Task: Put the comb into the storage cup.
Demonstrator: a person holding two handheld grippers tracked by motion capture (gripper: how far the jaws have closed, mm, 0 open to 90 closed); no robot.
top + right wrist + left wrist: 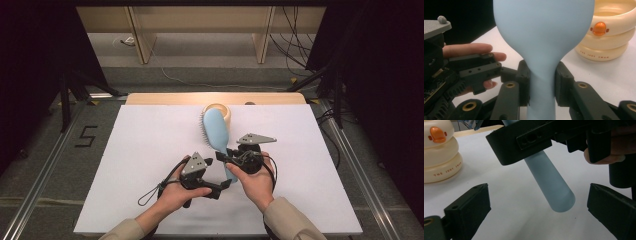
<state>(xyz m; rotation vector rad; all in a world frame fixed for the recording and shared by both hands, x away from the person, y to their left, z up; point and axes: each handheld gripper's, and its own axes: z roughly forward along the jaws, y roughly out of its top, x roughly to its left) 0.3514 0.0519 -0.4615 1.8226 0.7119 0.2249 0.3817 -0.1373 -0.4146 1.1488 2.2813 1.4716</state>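
Note:
A light blue hairbrush (215, 128) lies slanted over the white board, bristles to the left, its handle pointing toward the person. My right gripper (224, 157) is shut on the brush's narrow neck (541, 82), one black pad pressing each side. The broad smooth back of the brush (544, 30) rises ahead of those jaws. My left gripper (226, 184) is open just below. The rounded handle end (559, 195) hangs between its spread jaws, touching neither, with the left gripper (539, 191) aimed up along the handle.
A cream ring-shaped duck container (219, 110) with an orange beak (437, 134) stands just behind the brush head, near the board's far edge. The white board (150, 150) spreads wide on both sides. Cables trail toward the person.

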